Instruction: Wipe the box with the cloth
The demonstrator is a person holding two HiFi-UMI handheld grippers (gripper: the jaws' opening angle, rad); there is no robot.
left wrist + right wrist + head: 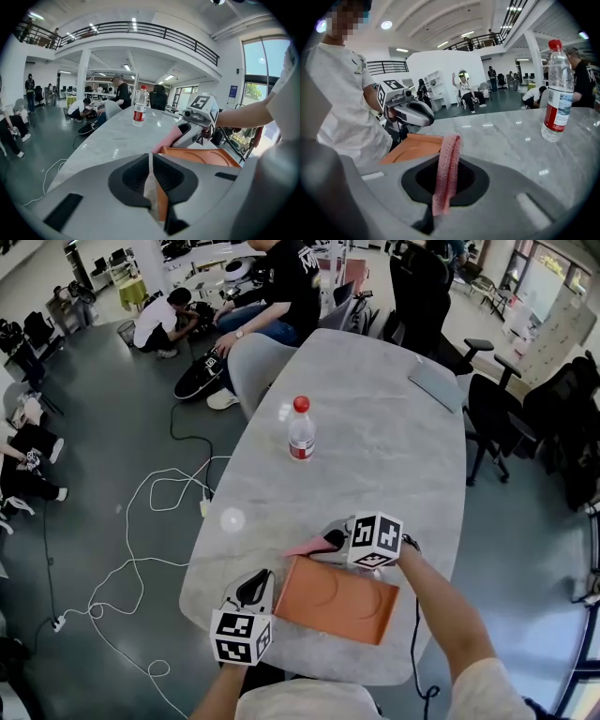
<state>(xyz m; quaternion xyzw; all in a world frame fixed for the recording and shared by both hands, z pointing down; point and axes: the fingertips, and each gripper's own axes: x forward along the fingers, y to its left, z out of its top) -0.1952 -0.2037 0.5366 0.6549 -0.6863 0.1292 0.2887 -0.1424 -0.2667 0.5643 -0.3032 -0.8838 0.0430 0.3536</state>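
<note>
Orange flat rectangular box (pixel 337 599) held down, cloth at its far edge; the wiping looks barely begun.

Nearest, at the near edge of the grey marble-patterned table (pixel 375 437), the left gripper (pixel 257 591) has its jaws closed on the box's near-left corner, steadying it flat; just beyond, at the box's far-left corner, the right gripper (pixel 330 540) has its jaws clamped tight on a folded pink knitted cloth (pixel 307 547), which hangs at the box's rim, contact unclear; farther off, mid-table, stands a clear plastic bottle with a red cap (pixel 301 430); by my reading both grips are made, and the strokes across the box's top remain.
</note>
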